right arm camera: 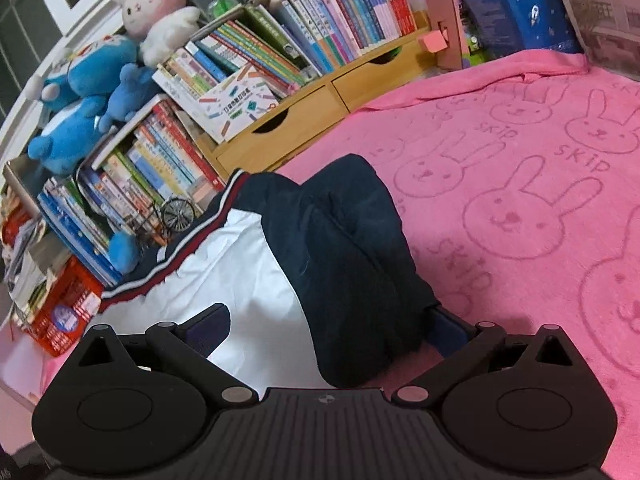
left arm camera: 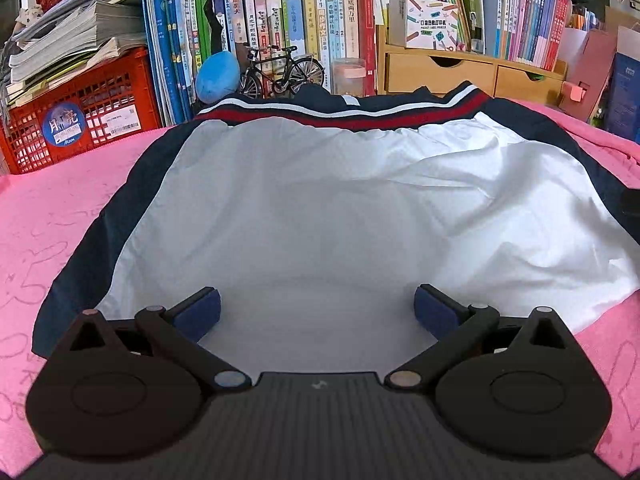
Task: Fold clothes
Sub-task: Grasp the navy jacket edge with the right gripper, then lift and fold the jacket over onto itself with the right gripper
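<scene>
The white-and-navy jacket (left arm camera: 340, 208) lies spread on the pink blanket (left arm camera: 60, 216), its near hem hidden behind the left hand-held gripper (left arm camera: 318, 312), spread wide over white cloth, gripping nothing. The right hand-held gripper (right arm camera: 328, 332) gapes wide around the folded navy sleeve (right arm camera: 352, 264); contact is unclear.

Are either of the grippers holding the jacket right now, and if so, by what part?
Neither. The left gripper is open over the jacket's white panel. The right gripper is open with the navy sleeve between its fingers, not clamped.
</scene>
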### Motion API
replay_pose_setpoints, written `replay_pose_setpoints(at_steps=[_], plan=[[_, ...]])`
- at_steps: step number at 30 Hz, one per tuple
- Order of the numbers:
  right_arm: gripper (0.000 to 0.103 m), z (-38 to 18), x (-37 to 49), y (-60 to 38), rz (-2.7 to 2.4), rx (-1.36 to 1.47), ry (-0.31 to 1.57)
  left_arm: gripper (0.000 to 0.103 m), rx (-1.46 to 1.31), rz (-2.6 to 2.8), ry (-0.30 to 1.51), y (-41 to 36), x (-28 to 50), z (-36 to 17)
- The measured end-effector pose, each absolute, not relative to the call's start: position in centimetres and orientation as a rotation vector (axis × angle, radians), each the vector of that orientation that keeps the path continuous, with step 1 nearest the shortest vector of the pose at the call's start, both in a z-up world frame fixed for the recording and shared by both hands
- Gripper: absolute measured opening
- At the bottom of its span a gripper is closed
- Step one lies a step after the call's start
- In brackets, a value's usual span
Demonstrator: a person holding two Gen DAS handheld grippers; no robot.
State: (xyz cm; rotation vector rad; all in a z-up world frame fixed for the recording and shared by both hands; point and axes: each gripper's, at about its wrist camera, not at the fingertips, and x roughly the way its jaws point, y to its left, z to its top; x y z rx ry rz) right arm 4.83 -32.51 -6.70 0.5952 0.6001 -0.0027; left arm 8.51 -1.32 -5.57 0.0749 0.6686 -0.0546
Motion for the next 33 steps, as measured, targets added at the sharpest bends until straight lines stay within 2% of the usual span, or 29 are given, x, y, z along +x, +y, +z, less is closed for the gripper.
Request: replay_pose_setpoints(at_steps=[6, 10, 11, 13, 14, 15, 17, 21, 26, 29, 33], plan=[[0.103, -6.3, 3.6, -31.6, 0.011, 0.685, 0.589, 0.103, 0.069, -0.067, 0.668, -1.1, 8.6, -5.5], [0.103, -7.0, 5.9, -32.6, -0.064, 0.688, 0.547, 0.103, 0.066, -0.07, 0.667, -1.0, 8.7, -5.5], [0.1, -6.9, 6.6, -32.6, -0.075, 0.685, 0.553, 0.103, 0.065, -0.071, 0.667, -1.0, 8.7, -5.5], [0.065, -6.6, 7.4, -32.5, -0.083, 0.674, 0.585, 0.103, 0.063, -0.073, 0.667, -1.0, 8.7, -5.5], [0.037, -6.4, 7.5, -32.3, -0.082, 0.666, 0.597, 0.103, 0.062, -0.074, 0.667, -1.0, 8.7, -5.5], [0.031, -6.0, 7.3, -32.1, -0.08, 0.654, 0.592, 0.103, 0.06, -0.075, 0.667, -1.0, 8.7, -5.5], [0.025, -4.9, 6.9, -31.5, -0.077, 0.619, 0.577, 0.103, 0.056, -0.085, 0.672, -0.8, 8.6, -5.4], [0.02, -0.4, 6.1, -27.7, -0.083, 0.4, 0.478, 0.103, -0.017, -0.125, 0.684, 2.3, 6.5, -4.4], [0.019, 4.3, 6.8, -16.0, 0.043, -0.006, 0.346, 0.103, -0.211, -0.052, 0.613, 10.9, 2.1, -3.1], [0.019, 3.9, 7.1, -6.6, 0.207, -0.235, 0.301, 0.103, -0.203, 0.113, 0.627, 15.3, 0.5, -3.0], [0.018, 0.3, 6.4, 3.5, 0.39, -0.452, 0.317, 0.103, -0.248, 0.204, 0.638, 19.3, -1.2, -3.4]])
